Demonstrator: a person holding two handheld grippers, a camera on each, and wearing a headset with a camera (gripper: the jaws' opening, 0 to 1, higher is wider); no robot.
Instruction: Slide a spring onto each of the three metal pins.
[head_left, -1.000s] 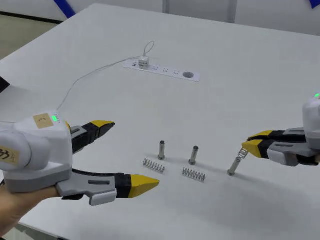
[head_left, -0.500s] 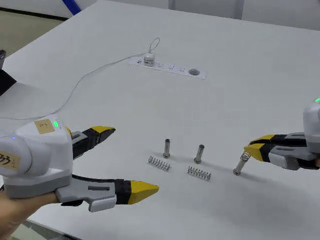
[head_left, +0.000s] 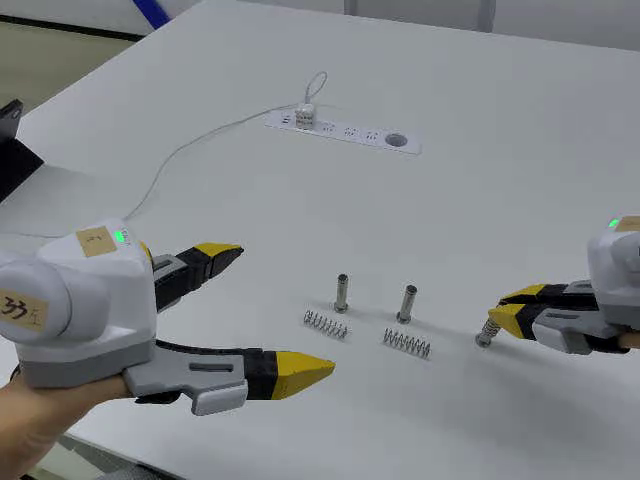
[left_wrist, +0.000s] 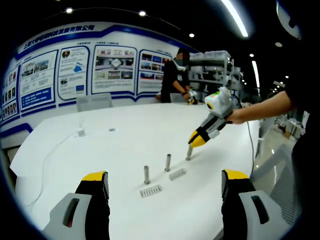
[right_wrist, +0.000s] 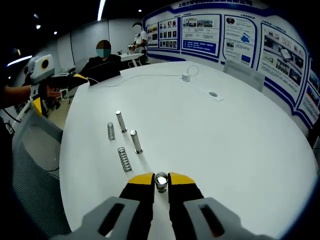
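Two bare metal pins stand upright mid-table, each with a loose spring lying in front of it. A third pin stands to their right with a spring around it. My right gripper is shut on that spring at the pin's top. In the right gripper view the pin's round top sits between the yellow fingertips. My left gripper hangs open at the near left, well apart from the pins, with nothing between its jaws. The left gripper view shows the three pins and the right gripper.
A white power strip with a plugged-in cable lies at the far side of the white table. The table's near edge runs just below my left gripper. People stand beyond the table.
My right gripper has come down along the third pin, sliding the spring lower, and the pin now leans less. The left gripper has stayed open in about the same place.
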